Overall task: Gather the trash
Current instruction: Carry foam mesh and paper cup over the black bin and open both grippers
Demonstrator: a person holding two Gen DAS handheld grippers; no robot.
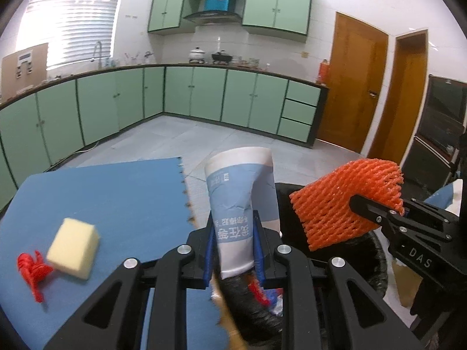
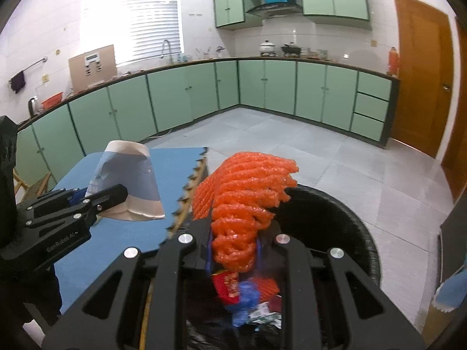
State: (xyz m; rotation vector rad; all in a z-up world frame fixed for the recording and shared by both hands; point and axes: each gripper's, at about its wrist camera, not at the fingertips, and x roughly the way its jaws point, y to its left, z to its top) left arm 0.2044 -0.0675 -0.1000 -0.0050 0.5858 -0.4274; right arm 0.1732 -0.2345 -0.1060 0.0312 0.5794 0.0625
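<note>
The left claw is clamped on a crushed blue-and-white paper cup, held above the right edge of the blue foam-covered table. The right claw grips an orange foam fruit net over the black-lined round trash bin, which stands just beside that edge. A pale yellow sponge block touches a red mesh scrap near the table's left edge.

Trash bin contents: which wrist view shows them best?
The right wrist view: it looks into the black bin at wrappers below the orange foam net. The left wrist view shows only rim slivers behind the held paper cup.
</note>
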